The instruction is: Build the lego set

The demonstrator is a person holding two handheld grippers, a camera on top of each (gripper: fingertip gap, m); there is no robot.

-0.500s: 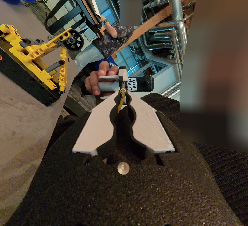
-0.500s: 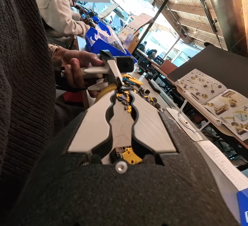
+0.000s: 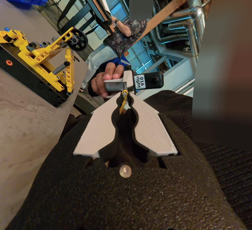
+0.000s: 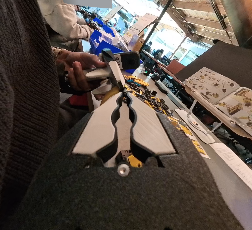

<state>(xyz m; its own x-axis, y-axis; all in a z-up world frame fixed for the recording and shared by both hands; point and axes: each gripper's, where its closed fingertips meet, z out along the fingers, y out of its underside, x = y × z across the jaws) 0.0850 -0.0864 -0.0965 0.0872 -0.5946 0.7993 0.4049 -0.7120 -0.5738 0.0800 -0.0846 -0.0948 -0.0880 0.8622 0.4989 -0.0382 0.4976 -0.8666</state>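
Yellow curved beam (image 3: 123,103), a slim plastic building-toy piece, is pinched at the tips of the left tool (image 3: 124,95), whose white ribbed fingers (image 3: 103,125) are drawn narrow about it; the beam's long axis runs back between the fingers toward the camera, and its end with the cross-shaped hole points away toward the right tool (image 3: 126,85). That tool is held head-on just beyond, tips nearly meeting tips. In the right wrist view the right tool (image 4: 124,93) is also closed narrow, on a small dark grey pin (image 4: 125,91) that sits right at the beam's (image 4: 111,93) end; whether pin and hole already touch cannot be told. So the two pieces face each other almost end to end, both tools lifted off the table (image 4: 225,168) in front of a dark knitted sweater (image 3: 170,104). Well apart on the left of the left wrist view, a half-built yellow model (image 3: 40,58) with a black spoked wheel (image 3: 77,41) stands on a black block. Loose yellow and black parts (image 4: 150,97) are scattered on the table beyond, beside an open instruction booklet (image 4: 218,96) on a stand and blue bins (image 4: 105,47).
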